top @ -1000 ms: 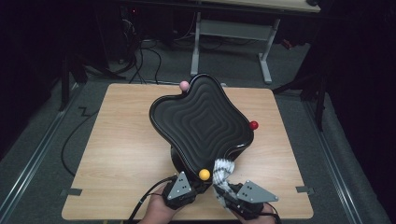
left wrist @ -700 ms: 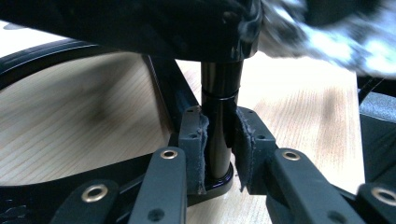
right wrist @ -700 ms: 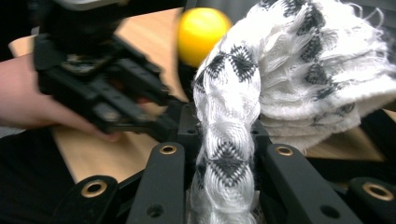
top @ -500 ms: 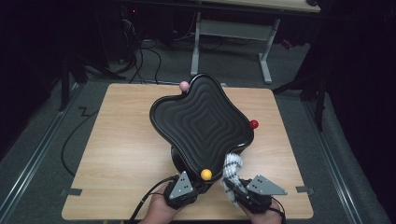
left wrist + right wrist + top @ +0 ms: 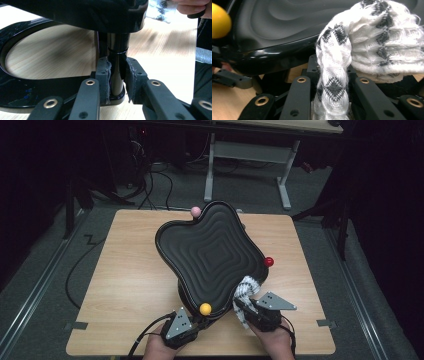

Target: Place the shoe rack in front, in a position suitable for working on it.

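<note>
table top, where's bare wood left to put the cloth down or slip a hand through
Bare wood on the wooden table lies left of the black wavy tray, and in a narrower strip right of the red ball. The near edge is crowded: both grippers, the white patterned cloth.

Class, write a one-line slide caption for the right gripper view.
Hand-held gripper clamps a black-and-white cloth beside a black tray.

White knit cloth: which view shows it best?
Right gripper view: the cloth is close up, diamond pattern sharp, pinched between the right tongs. The high view shows it small at the black tray's near edge. The left gripper view catches a blurred corner at top right.
</note>
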Demonstrator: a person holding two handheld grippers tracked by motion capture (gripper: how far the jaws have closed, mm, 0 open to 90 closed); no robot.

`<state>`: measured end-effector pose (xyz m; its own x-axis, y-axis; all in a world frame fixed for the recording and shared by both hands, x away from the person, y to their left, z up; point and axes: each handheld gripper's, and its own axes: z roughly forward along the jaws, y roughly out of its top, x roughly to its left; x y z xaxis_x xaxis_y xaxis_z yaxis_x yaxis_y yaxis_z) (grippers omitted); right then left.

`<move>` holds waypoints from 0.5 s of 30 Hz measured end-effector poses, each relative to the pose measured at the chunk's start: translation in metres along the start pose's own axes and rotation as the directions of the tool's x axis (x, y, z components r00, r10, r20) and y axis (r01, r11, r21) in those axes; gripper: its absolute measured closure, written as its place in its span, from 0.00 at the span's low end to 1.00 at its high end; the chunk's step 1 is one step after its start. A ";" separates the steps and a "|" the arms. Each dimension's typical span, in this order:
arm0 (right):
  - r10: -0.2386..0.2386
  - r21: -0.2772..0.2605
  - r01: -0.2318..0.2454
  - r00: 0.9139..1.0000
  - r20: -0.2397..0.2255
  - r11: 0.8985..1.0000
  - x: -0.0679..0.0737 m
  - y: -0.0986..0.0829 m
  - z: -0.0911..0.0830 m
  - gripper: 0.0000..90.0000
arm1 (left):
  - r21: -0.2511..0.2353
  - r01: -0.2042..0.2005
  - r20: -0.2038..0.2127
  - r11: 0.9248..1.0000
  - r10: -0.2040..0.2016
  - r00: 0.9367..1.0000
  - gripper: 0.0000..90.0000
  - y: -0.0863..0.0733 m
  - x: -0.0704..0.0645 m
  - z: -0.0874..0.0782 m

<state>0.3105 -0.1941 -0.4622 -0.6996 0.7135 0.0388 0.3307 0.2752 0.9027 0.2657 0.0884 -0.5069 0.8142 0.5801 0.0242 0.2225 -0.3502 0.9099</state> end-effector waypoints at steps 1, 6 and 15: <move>-0.010 0.001 0.010 1.000 -0.016 1.000 0.001 0.001 0.000 0.84 | 0.000 0.000 0.001 1.000 0.000 1.000 0.82 0.000 0.000 0.000; -0.061 -0.007 0.061 0.996 -0.067 0.998 0.012 0.002 -0.011 0.84 | 0.001 -0.001 0.009 1.000 0.001 1.000 0.82 0.002 0.002 0.005; -0.136 -0.015 0.135 0.983 -0.126 0.991 0.036 -0.003 -0.028 0.84 | -0.006 -0.014 0.032 1.000 0.014 0.999 0.82 0.010 -0.002 0.025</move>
<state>0.2664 -0.1875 -0.4509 -0.8124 0.5823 -0.0305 0.2237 0.3596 0.9059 0.2795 0.0654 -0.5077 0.8341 0.5511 0.0232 0.2083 -0.3536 0.9119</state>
